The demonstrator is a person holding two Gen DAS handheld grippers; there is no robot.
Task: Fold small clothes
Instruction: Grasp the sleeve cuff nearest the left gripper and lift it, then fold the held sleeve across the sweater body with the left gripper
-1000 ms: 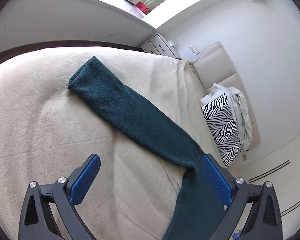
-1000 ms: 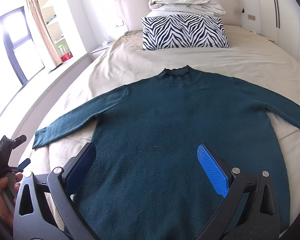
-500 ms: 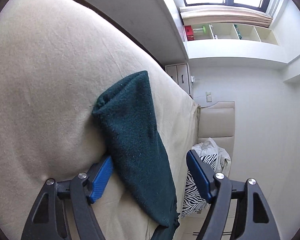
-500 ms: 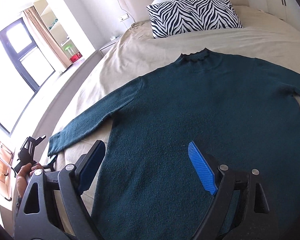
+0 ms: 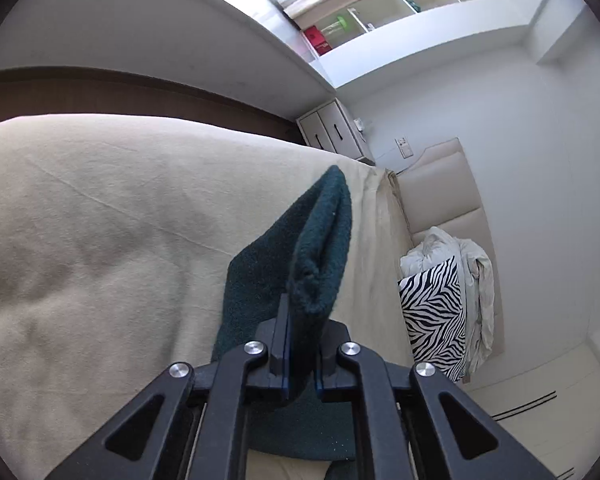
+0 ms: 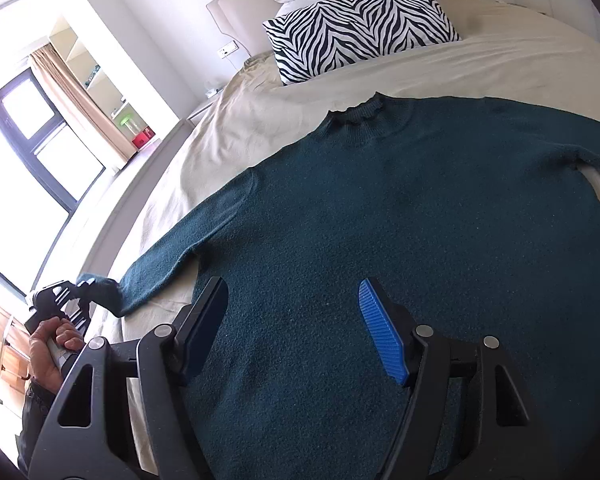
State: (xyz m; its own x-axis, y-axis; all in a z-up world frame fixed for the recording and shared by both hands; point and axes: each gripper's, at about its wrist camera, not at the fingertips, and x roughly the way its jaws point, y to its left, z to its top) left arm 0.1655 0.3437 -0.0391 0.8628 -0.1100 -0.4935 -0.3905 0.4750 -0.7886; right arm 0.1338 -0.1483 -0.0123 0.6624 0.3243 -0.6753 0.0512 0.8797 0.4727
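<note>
A beige bed fills both views, with a zebra-striped pillow at its headboard end and a dark teal sweater spread flat across the middle, collar toward the pillow. The right gripper hangs over the sweater's lower body, its jaws partly apart after narrowing, blue pads pressing on nothing. The left gripper, held in a hand at the bed's edge, is clamped on the sleeve cuff, lifted off the cover.
</note>
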